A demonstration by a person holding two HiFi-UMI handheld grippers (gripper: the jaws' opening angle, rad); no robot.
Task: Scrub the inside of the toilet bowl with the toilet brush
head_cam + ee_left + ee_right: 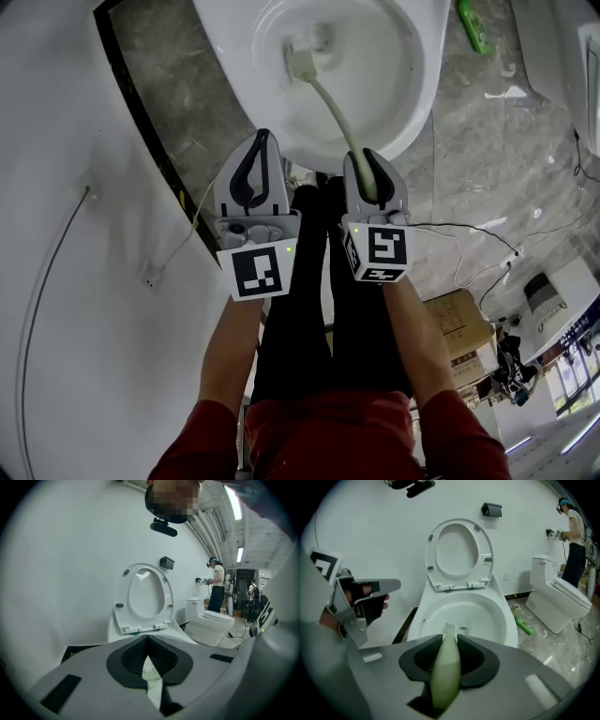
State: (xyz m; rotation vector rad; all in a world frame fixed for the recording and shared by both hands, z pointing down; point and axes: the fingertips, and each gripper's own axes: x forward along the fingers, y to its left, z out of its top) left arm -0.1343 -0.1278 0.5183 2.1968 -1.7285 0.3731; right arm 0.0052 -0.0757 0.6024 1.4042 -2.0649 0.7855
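Observation:
The white toilet bowl lies straight ahead with its seat and lid raised against the wall. My right gripper is shut on the pale green handle of the toilet brush. The handle runs forward and down into the bowl. The brush head rests low inside, near the drain. In the right gripper view the handle fills the gap between the pads. My left gripper hovers beside the bowl's near left rim. Its jaws are closed together and hold nothing. It points at the raised seat.
A green bottle lies on the marble floor right of the bowl. A second toilet stands further right, with a person behind it. Cables and a cardboard box are on the floor at right. The white wall is close on the left.

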